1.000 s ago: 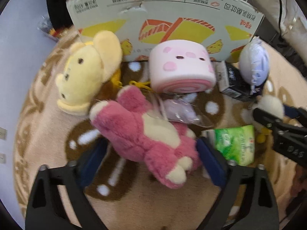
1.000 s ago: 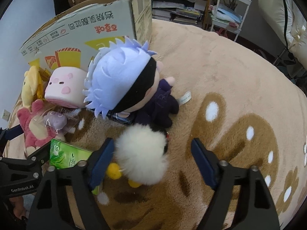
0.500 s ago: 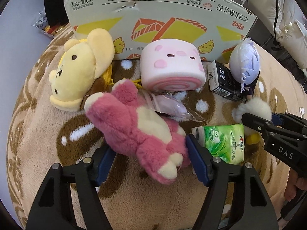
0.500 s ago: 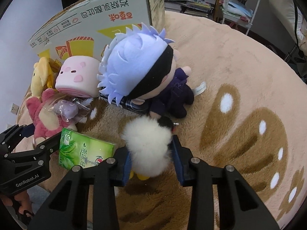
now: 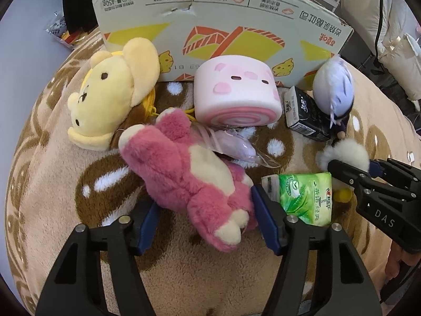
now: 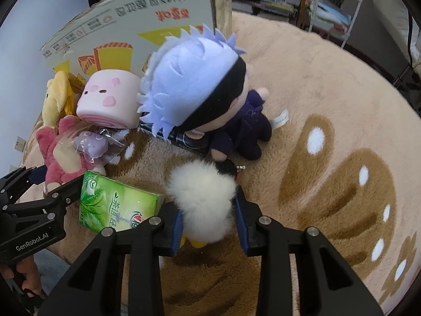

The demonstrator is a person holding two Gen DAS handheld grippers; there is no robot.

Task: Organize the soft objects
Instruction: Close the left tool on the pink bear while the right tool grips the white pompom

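My left gripper (image 5: 206, 221) is shut on the lower body of a pink plush bear (image 5: 189, 173), which lies on the rug; the bear also shows in the right wrist view (image 6: 59, 155). My right gripper (image 6: 209, 223) is shut on a white fluffy plush (image 6: 202, 200) with yellow feet; this plush also shows in the left wrist view (image 5: 344, 152). A yellow bear plush (image 5: 113, 97), a pink roll-cake plush (image 5: 236, 92) and a white-haired doll in dark clothes (image 6: 200, 92) lie in front of a cardboard box (image 5: 223, 21).
A green tissue pack (image 5: 305, 194) lies between the two grippers. A small purple toy in clear wrap (image 5: 234, 147) and a black carton (image 5: 305, 115) lie among the plushes. All rest on a beige rug with brown patches (image 6: 329, 158). Shelves and a trolley (image 6: 334, 2) stand behind.
Both grippers have closed: the left on the pink bear, the right on the white fluffy plush. The left gripper has pulled back a little.
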